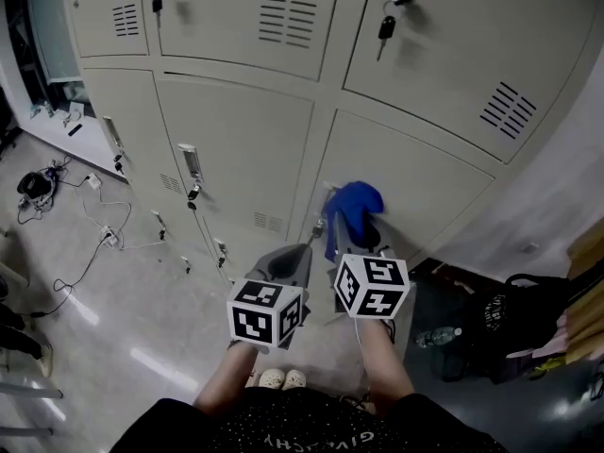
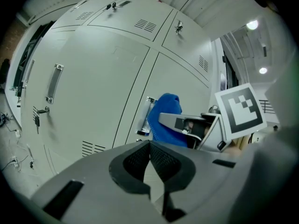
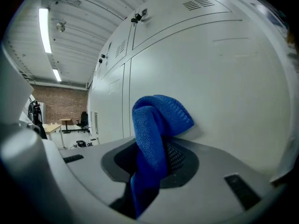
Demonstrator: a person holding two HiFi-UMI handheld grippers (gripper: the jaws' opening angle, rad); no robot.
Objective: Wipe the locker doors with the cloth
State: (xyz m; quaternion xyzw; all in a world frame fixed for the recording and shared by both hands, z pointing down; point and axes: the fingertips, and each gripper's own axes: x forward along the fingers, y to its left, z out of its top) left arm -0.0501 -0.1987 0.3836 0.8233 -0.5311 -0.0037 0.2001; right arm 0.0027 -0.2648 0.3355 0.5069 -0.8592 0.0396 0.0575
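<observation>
Two tools show low in the centre of the head view: the left hand-held gripper point(image 1: 298, 253) and, just right of it, the right hand-held gripper point(image 1: 359, 243). The left one's jaws are together with nothing between them; the left gripper view shows its dark pads meeting at the tips. The right one is clamped on the blue cloth point(image 1: 355, 208). The right gripper view shows what the head view cannot. There the cloth runs up between the pads, with a tail hanging below them and a bunched top folded over above. That top lies against the pale locker door point(image 3: 224, 87) filling the right of that frame.

From the side, the left gripper view places the cloth in mid-frame, just beside a metal handle point(image 2: 144, 115) at the left edge of that door. The right tool's marker cube point(image 2: 239, 112) sits at the right of the frame.

Only the head view takes in the wider bank of locker doors point(image 1: 236, 159) and a key point(image 1: 387, 28) hanging from a lock at the top. It also shows cables point(image 1: 94, 234) on the floor point(image 1: 113, 328) at the left and a black bag point(image 1: 514, 319) at the lower right. Only the right gripper view shows ceiling light strips point(image 3: 45, 29) at the upper left and a brick wall point(image 3: 56, 106) far off at the left.
</observation>
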